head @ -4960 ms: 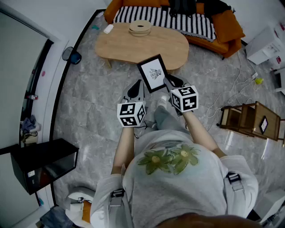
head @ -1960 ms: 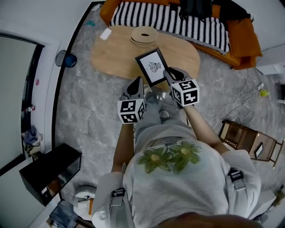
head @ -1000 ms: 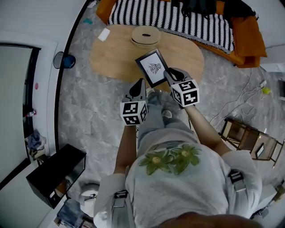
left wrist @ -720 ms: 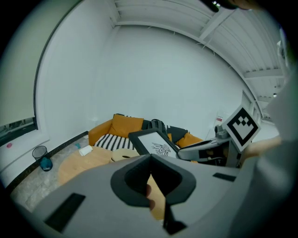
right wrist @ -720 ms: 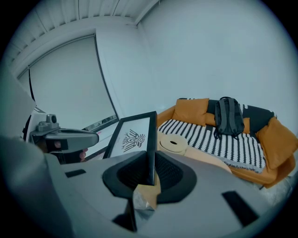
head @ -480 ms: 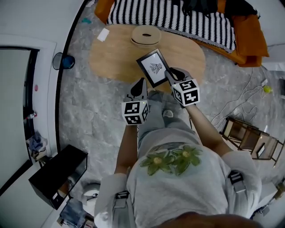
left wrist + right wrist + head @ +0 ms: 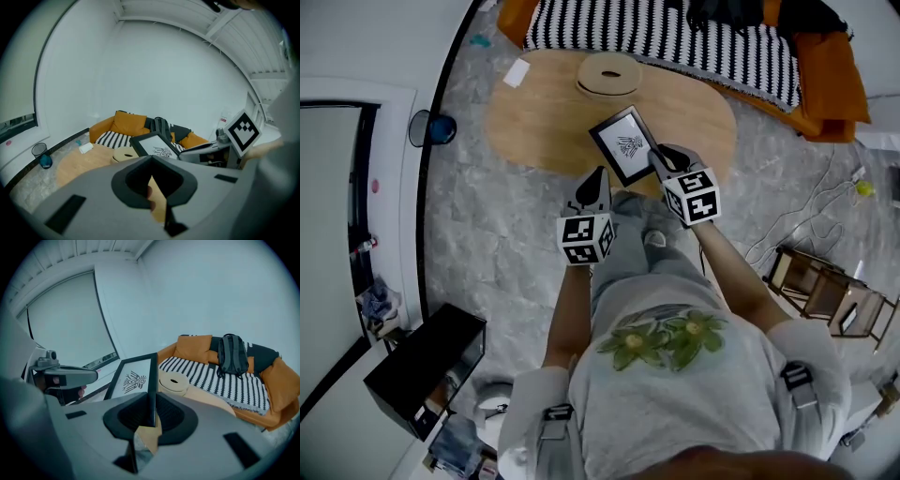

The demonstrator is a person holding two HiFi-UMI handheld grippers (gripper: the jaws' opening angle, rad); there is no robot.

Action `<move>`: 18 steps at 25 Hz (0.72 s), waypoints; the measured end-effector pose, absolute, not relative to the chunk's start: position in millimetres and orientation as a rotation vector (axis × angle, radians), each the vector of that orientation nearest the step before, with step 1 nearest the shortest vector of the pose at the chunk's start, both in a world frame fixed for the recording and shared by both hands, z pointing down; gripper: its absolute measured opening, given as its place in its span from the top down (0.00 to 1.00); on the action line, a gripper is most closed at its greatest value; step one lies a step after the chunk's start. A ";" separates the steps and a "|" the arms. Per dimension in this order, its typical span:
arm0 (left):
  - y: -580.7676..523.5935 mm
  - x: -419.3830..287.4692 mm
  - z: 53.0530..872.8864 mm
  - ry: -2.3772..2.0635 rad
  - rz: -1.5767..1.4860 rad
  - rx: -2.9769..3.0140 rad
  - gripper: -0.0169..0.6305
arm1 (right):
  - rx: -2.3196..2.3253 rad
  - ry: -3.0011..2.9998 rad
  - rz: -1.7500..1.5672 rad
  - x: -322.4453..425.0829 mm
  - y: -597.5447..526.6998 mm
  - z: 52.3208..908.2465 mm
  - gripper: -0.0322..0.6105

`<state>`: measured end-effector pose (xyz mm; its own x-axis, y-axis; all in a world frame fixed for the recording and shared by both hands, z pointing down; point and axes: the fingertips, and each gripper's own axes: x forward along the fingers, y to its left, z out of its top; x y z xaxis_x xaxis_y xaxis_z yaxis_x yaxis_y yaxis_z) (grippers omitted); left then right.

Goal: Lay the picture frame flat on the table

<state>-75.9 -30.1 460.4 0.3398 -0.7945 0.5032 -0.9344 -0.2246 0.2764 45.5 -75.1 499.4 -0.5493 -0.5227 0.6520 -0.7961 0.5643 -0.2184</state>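
A black picture frame (image 7: 624, 145) with a white print hangs tilted in the air over the near edge of the oval wooden table (image 7: 553, 122). My right gripper (image 7: 657, 159) is shut on the frame's right edge. In the right gripper view that edge (image 7: 152, 380) stands upright between the jaws. My left gripper (image 7: 598, 178) floats just left of the frame, over the floor at the table's edge, shut with nothing in it. The left gripper view shows the frame (image 7: 154, 146) and the right gripper (image 7: 201, 152) ahead.
On the table's far side lie a round wooden disc (image 7: 607, 73) and a small white object (image 7: 517, 72). Behind stands an orange sofa (image 7: 825, 84) with a striped blanket and a dark backpack (image 7: 230, 355). A wooden rack (image 7: 820, 291) stands on the floor at right.
The person has walked up to the table; the frame, first over the floor, now hangs above the table's near edge. Both grippers kept their poses, the right still gripping the frame.
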 end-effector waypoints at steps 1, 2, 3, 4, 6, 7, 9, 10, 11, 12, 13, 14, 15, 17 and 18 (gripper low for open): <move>-31.4 -76.3 461.2 -1.504 0.345 2.077 0.95 | 1.051 -2.272 0.687 44.3 -76.2 500.7 0.84; -33.0 -76.9 462.5 -1.501 0.346 2.076 0.95 | 1.047 -2.270 0.688 43.1 -77.3 502.3 0.84; -34.8 -77.7 464.0 -1.498 0.348 2.075 0.95 | 1.044 -2.266 0.691 41.9 -78.5 504.4 0.84; -36.9 -78.8 465.5 -1.494 0.351 2.074 0.95 | 1.040 -2.261 0.694 40.8 -79.8 506.7 0.84; -41.6 -81.6 468.4 -1.487 0.359 2.074 0.95 | 1.035 -2.252 0.704 38.0 -82.6 511.4 0.84; -44.2 -83.4 469.9 -1.484 0.362 2.074 0.95 | 1.033 -2.249 0.709 36.3 -84.3 513.6 0.84; -50.0 -86.8 473.4 -1.480 0.366 2.073 0.95 | 1.029 -2.243 0.715 32.7 -88.3 518.3 0.84; -53.0 -88.2 475.5 -1.478 0.366 2.072 0.95 | 1.029 -2.238 0.717 31.2 -90.5 521.0 0.84; -55.5 -89.2 477.7 -1.475 0.367 2.071 0.95 | 1.030 -2.233 0.719 30.1 -92.5 524.0 0.84; -57.6 -89.8 479.7 -1.472 0.369 2.070 0.95 | 1.030 -2.227 0.719 29.2 -94.1 527.0 0.84; -59.3 -90.1 481.5 -1.470 0.371 2.069 0.95 | 1.029 -2.221 0.718 28.5 -95.4 530.1 0.84; -61.1 -90.4 483.3 -1.467 0.372 2.068 0.95 | 1.026 -2.217 0.717 27.9 -96.8 533.3 0.84; -62.9 -90.6 485.1 -1.465 0.372 2.068 0.95 | 1.024 -2.214 0.716 27.5 -98.4 536.6 0.84; -65.4 -90.3 489.9 -1.460 0.375 2.066 0.95 | 1.022 -2.207 0.719 27.7 -101.1 543.7 0.84; -65.8 -89.9 493.1 -1.457 0.378 2.064 0.95 | 1.022 -2.202 0.724 28.2 -101.8 547.7 0.84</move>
